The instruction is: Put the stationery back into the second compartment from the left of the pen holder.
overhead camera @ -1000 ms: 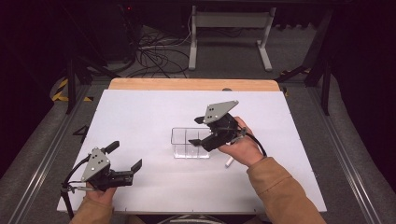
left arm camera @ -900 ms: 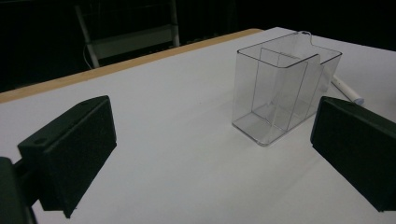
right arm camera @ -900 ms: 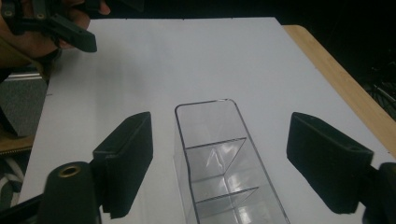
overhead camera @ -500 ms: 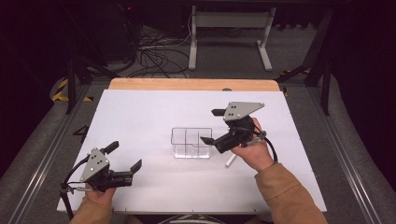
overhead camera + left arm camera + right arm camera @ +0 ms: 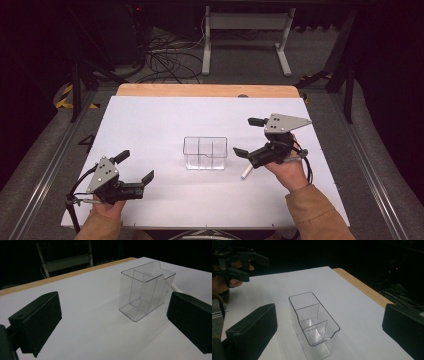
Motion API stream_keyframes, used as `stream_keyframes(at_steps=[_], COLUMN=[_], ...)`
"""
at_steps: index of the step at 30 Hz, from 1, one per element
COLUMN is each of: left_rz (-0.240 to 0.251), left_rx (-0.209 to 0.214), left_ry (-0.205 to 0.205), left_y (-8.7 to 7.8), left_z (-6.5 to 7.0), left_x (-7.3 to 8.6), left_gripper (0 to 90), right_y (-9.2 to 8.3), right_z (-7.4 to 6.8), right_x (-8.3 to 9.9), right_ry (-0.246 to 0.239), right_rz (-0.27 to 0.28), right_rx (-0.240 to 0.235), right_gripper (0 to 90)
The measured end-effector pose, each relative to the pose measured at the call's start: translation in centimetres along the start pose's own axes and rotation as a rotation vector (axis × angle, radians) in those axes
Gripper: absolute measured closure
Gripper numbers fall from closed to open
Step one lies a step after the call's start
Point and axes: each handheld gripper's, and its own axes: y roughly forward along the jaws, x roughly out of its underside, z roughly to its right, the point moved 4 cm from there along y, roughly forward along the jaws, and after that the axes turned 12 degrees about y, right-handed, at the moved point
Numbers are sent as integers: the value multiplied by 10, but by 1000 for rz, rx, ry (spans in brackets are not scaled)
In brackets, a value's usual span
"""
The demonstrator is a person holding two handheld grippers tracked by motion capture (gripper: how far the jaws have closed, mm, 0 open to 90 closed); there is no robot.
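No legible text anywhere.

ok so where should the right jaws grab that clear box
Probably the short end wall of the clear box nearest the right gripper, from above: one jaw outside, one inside the end compartment. It stands upright and open-topped, with thin walls and dividers, and is wider than the jaws lengthways.

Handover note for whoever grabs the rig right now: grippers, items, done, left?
Left gripper: open, empty, at the near left of the table.
Right gripper: open, empty, just right of the clear organizer, not touching it.
The organizer stands upright mid-table; its three compartments look empty.
A white pen-like item lies on the table under the right gripper.
Done: nothing loaded as far as can be seen.
Left: probably pick up the pen and place it in the organizer.
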Motion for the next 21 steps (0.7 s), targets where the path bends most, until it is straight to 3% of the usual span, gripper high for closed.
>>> stream_keyframes(at_steps=[8,14,18,21], left_rz=[-5,7,0,-9], left_rx=[3,37,53,65], left_ry=[16,6,10,8], left_y=[3,4,5,7], left_z=[-1,1,5,7], left_x=[-10,-18,-25,-30], left_gripper=[5,6,6,6], right_y=[-26,-45,-53,-56], right_z=[7,21,28,31], right_x=[30,69,104,117], right_ry=[34,97,152,173], right_rz=[44,100,89,83], right_rx=[66,141,182,203], right_gripper=[4,4,0,0])
